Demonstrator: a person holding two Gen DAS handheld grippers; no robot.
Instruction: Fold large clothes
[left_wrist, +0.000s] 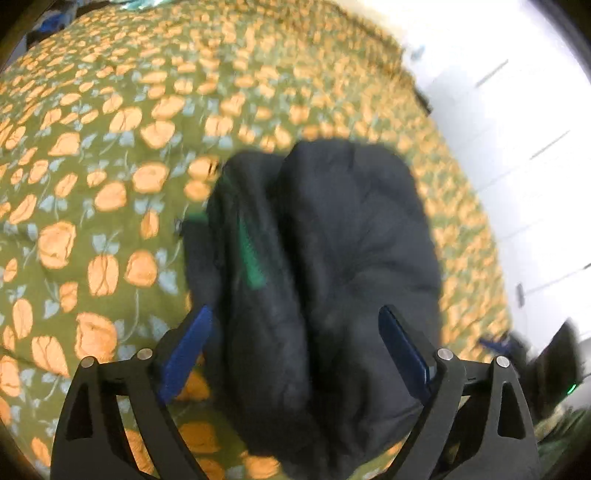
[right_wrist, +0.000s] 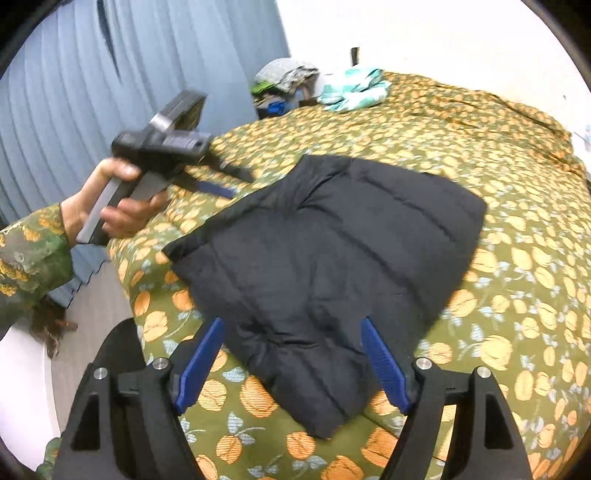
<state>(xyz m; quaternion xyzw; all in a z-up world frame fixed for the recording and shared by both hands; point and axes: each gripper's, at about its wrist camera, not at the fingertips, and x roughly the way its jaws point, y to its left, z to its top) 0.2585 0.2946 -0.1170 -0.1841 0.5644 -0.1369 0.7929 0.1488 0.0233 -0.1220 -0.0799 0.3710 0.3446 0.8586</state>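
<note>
Jacket: a dark padded jacket (right_wrist: 328, 258) lies folded into a thick block on the flowered bedspread (right_wrist: 517, 258), filling the middle of the right wrist view and running from the centre to the lower edge of the left wrist view (left_wrist: 332, 258)
Green trim: a green strip (left_wrist: 253, 254) shows in the crease between two folded layers, centre of the left wrist view
Left claw: spread wide (left_wrist: 295, 350), blue pads either side of the jacket's near end, not pressing it as far as I can see; in the right wrist view it sits at upper left (right_wrist: 221, 181), held by a hand (right_wrist: 110, 206) in a patterned sleeve (right_wrist: 33, 258)
Right claw: spread too (right_wrist: 291, 365), its pads straddling the near corner of the jacket low in the frame, nothing pinched
Stage: I'd say a fold has been laid down and both claws have let go; the block looks close to finished, though puffy
Doing it well: lift straight clear so no pad snags the slippery shell and drags a layer open; if another fold is wanted, take both layers at the near edge together, carry them level, then press the air out
Risk: the padding may spring back and let the top layer slide
Elsewhere: a heap of clothes (right_wrist: 291, 77) and a pale teal cloth (right_wrist: 354, 88) sit at the far end of the bed, top centre; blue curtain (right_wrist: 129, 55) at upper left
</note>
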